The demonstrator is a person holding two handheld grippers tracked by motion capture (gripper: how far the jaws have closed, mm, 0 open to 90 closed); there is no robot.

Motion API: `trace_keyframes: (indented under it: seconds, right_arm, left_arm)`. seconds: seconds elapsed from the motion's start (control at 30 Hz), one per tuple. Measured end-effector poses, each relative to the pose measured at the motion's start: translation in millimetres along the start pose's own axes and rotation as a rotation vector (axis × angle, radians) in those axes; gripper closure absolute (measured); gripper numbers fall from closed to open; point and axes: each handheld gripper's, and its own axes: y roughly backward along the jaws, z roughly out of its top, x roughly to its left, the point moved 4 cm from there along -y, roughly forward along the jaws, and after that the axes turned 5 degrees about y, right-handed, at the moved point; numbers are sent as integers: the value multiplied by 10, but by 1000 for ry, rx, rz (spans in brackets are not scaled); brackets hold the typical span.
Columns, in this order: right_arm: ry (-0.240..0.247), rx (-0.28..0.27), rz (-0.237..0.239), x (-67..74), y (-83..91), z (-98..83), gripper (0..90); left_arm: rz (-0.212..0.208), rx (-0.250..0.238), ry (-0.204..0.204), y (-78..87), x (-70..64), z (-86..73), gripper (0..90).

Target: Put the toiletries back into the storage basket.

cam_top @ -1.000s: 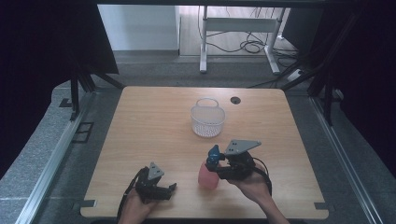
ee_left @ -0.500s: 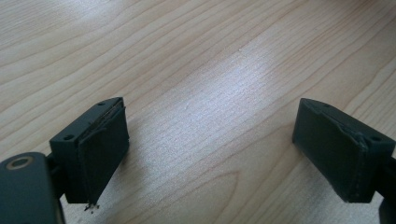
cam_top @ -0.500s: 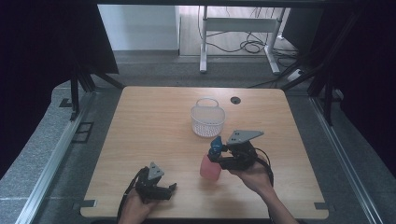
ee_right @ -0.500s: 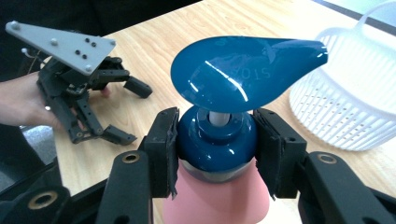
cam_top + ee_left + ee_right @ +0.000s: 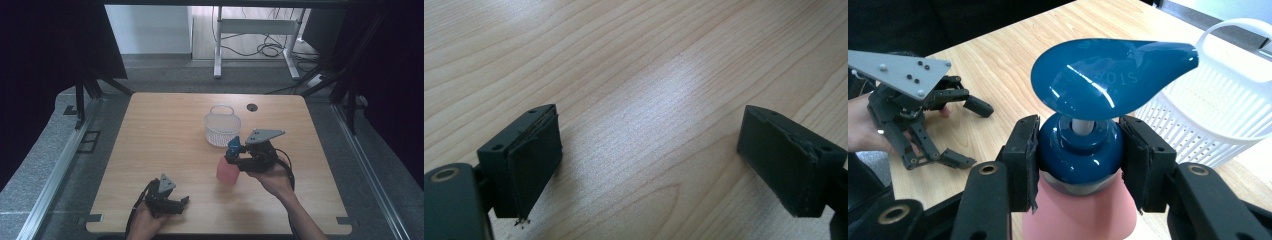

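A pink pump bottle (image 5: 228, 171) with a blue pump head (image 5: 1108, 75) hangs just above the wooden table (image 5: 165, 140). My right gripper (image 5: 235, 156) is shut on its blue collar (image 5: 1080, 147), one pad on each side. A white plastic basket (image 5: 222, 127) stands on the table just beyond the bottle, and its wall (image 5: 1213, 115) is close at the right in the right gripper view. Near the front edge my left gripper (image 5: 184, 204) rests open on the table. Its pads (image 5: 535, 160) stand wide apart over bare wood.
A dark round cable hole (image 5: 252, 107) lies in the tabletop behind the basket. Grey floor and metal rails (image 5: 60, 165) flank the table. A desk frame with cables (image 5: 260, 45) stands behind it.
My right gripper has carried the pink bottle up and toward the basket. The left gripper has stayed where it was.
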Motion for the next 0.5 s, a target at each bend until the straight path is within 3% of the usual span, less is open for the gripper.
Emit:
trace_keyframes:
  seconds: [0.5]
  right_arm:
    - [8,5,-30,-137,-8,144,526]
  left_arm:
    - [0,0,0,0,0,0,102]
